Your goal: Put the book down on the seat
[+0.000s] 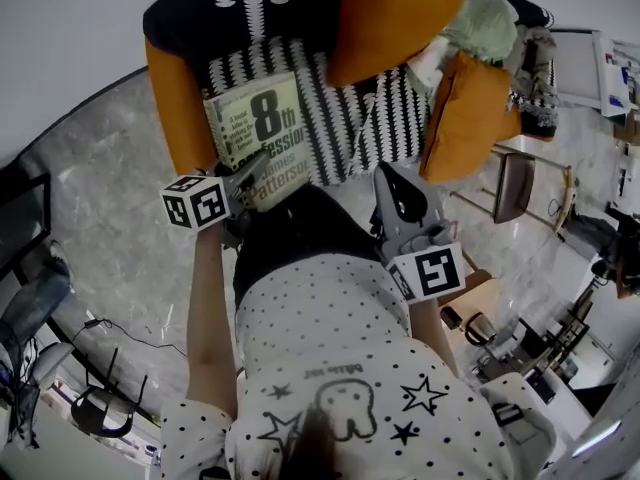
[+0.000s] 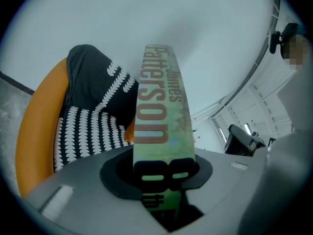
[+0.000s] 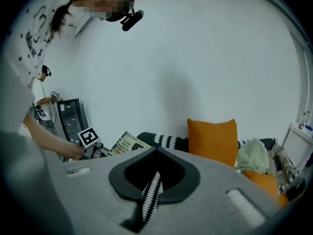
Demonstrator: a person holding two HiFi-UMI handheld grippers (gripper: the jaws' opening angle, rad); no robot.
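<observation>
**Book held over the sofa seat**

Spotty white shirt [image 1: 340, 308] with stars on it is closest, at the near edge of the head view. It belongs to the person who holds both tools.

The left gripper [image 1: 258, 180] is clamped on the book [image 1: 265, 133]. In the left gripper view its two jaws press on the near edge of the book, and the book sticks up and away between them. The book is pale green with a big black 8 on the front. It is over the left part of the seat [image 1: 345, 128], with its front facing up. It is tilted, with its far edge higher than the edge in the jaws. I cannot tell if it touches the seat.

The seat is black with white marks. An orange arm [image 1: 172, 103] of the sofa is just left of the book. A big orange cushion [image 1: 395, 18] leans at the far side. A second orange cushion [image 1: 468, 118] sits on the right, with a soft green thing [image 1: 485, 23] behind it.

The right gripper [image 1: 392, 183] is at the near edge of the seat, to the right of the book. Its jaws are only a thin slit apart, and they hold nothing. The seat's pattern shows through the slit.
</observation>
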